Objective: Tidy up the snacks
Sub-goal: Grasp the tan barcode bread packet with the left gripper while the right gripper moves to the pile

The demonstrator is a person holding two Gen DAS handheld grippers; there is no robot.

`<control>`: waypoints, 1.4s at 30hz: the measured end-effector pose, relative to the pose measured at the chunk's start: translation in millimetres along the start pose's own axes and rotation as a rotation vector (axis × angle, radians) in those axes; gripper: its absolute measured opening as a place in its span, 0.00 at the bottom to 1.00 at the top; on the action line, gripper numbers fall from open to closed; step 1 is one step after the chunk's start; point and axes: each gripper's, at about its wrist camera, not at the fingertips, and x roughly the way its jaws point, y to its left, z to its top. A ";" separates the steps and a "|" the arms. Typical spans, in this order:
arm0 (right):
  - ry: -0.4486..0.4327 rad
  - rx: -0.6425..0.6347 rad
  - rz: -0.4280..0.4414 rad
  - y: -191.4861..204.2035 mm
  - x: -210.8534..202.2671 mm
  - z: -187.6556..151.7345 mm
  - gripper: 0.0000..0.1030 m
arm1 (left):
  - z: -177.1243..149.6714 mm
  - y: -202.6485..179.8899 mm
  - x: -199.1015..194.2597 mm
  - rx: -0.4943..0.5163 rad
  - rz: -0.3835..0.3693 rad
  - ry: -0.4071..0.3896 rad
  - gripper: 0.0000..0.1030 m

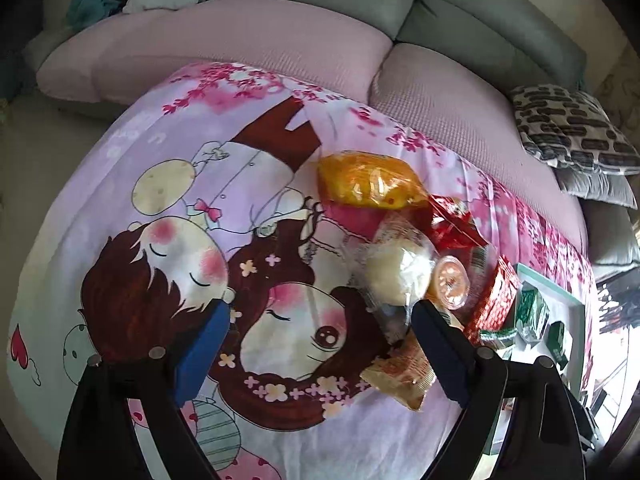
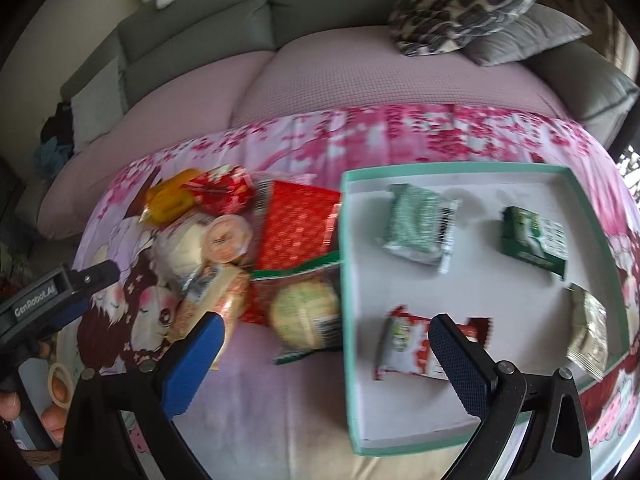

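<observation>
Both tools point(image 1: 320, 344) point(image 2: 326, 364) agape, empty.

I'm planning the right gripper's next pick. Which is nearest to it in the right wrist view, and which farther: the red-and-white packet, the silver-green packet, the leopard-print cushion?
1. Red-and-white packet: in the tray, right by the right gripper and its right finger.
2. Silver-green packet: farther back in the tray.
3. Leopard-print cushion: on the sofa, behind everything.

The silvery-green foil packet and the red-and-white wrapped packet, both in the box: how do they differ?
The silvery-green foil packet lies near the far wall of the teal-rimmed white box; the red-and-white wrapped packet lies nearer the camera. The right gripper, open, partly hides the red-and-white packet; the green one shows whole. Both lie flat.
</observation>
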 end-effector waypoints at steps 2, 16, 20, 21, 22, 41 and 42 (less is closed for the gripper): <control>0.007 -0.005 -0.013 1.6 3.5 3.3 0.98 | 1.0 2.3 1.0 -0.007 0.005 0.001 0.90; 0.053 -0.004 -0.047 -7.1 26.2 11.4 0.91 | -12.1 -46.4 27.8 0.084 -0.061 0.094 0.90; 0.053 0.019 -0.044 -15.5 24.9 11.6 0.91 | -19.0 -66.6 34.6 0.139 -0.065 0.113 0.90; 0.054 0.020 -0.052 -17.2 25.3 11.3 0.91 | -19.7 -69.5 35.7 0.143 -0.066 0.114 0.89; 0.054 0.023 -0.061 -19.3 25.5 11.0 0.91 | -20.7 -71.8 37.2 0.147 -0.067 0.119 0.89; 0.056 0.097 -0.098 -48.9 21.7 8.9 0.91 | -37.5 -97.1 63.2 0.228 -0.046 0.187 0.69; 0.057 0.098 -0.095 -49.1 22.0 8.8 0.91 | -38.9 -98.5 65.3 0.234 -0.032 0.190 0.62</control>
